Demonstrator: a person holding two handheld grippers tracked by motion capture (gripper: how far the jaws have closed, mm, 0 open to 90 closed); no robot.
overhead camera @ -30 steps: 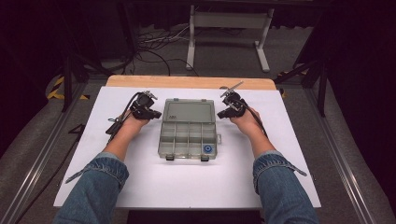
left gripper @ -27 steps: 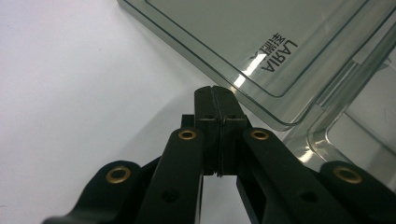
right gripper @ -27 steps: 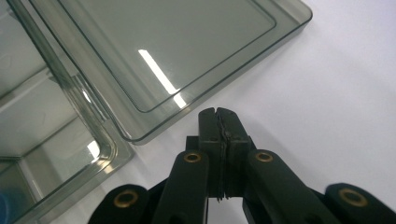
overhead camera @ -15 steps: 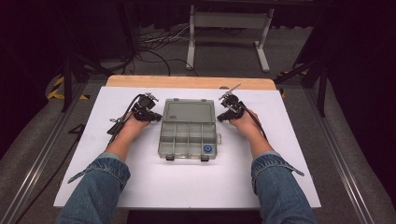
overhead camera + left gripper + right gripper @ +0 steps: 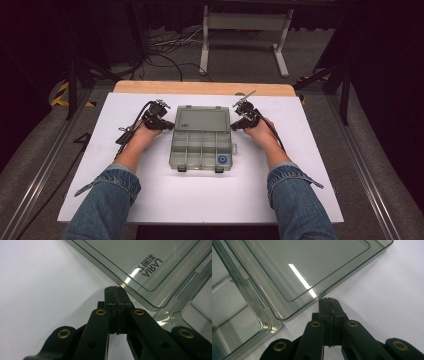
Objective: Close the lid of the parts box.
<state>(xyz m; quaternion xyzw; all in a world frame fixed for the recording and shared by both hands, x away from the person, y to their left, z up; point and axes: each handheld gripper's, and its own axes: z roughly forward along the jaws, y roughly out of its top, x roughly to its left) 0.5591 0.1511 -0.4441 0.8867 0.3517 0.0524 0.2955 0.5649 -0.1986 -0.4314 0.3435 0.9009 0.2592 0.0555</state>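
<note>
The clear plastic organizer box (image 5: 202, 139) lies open at the middle of the white table (image 5: 310, 165), its lid (image 5: 202, 120) tilted back on the far side. It looks light, stiff and slick, so the lid's thin side edges seem the best hold. The left gripper (image 5: 162, 119) and right gripper (image 5: 242, 118) flank that lid, each with jaws pressed together, holding nothing.

A clear plastic compartment box (image 5: 202, 140) lay open on the white bench (image 5: 300, 170), its lid flat on the far side. The left tool (image 5: 161, 119) sat just beside the lid's left edge, the right tool (image 5: 241, 119) just beside its right edge. Denim sleeves (image 5: 107, 187) entered from below.
</note>
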